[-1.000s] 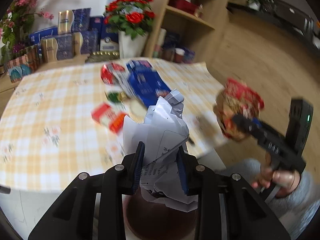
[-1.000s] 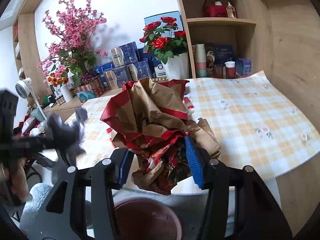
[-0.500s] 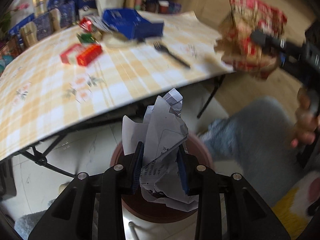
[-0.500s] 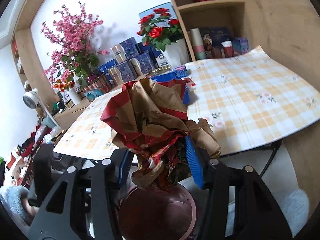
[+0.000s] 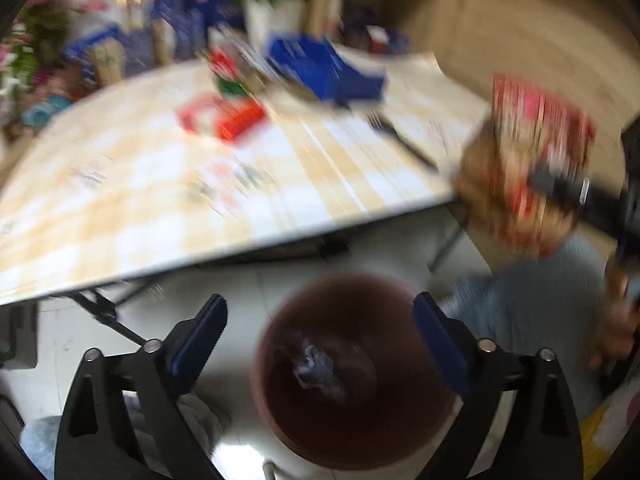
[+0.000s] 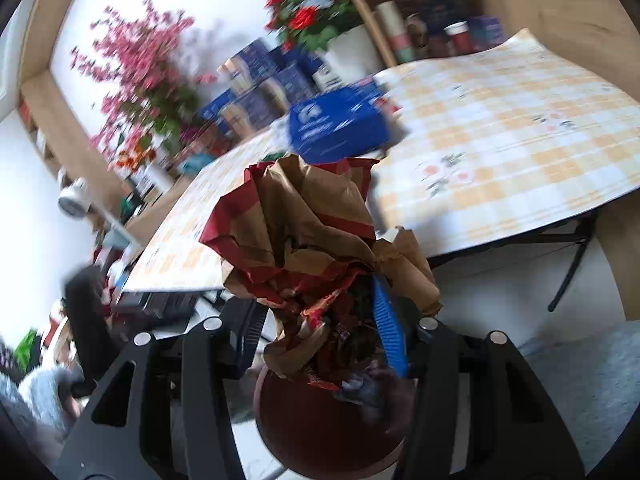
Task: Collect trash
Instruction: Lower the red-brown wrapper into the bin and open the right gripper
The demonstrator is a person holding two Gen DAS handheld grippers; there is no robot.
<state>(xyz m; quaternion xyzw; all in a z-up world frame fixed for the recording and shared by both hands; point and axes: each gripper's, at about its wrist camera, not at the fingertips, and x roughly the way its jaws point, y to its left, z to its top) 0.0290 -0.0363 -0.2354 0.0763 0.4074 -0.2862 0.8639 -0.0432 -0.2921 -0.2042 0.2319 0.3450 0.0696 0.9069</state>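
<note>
A dark red round bin [image 5: 352, 376] stands on the pale floor below the table edge. My left gripper [image 5: 320, 328] hangs over it, jaws opening wide, nothing between them. The crumpled white paper [image 5: 316, 364] lies blurred inside the bin. My right gripper [image 6: 320, 316] is shut on a crumpled brown and red paper bag [image 6: 304, 240] just above the bin [image 6: 320, 436]. The same bag [image 5: 528, 160] shows at the right of the left wrist view, held by the right gripper over a grey trouser leg.
The yellow checked table [image 5: 160, 184] carries a blue box [image 5: 324, 68], a red and white carton [image 5: 220, 116], a black fork [image 5: 400, 140] and more wrappers. Behind stand flower pots [image 6: 332, 36], stacked boxes and a wooden shelf [image 6: 440, 8]. Black table legs [image 6: 572, 264] reach the floor.
The left jaws have sprung open and the white paper has dropped into the bin. Both grippers have sunk lower; the right one still holds the bag, now close above the bin.
</note>
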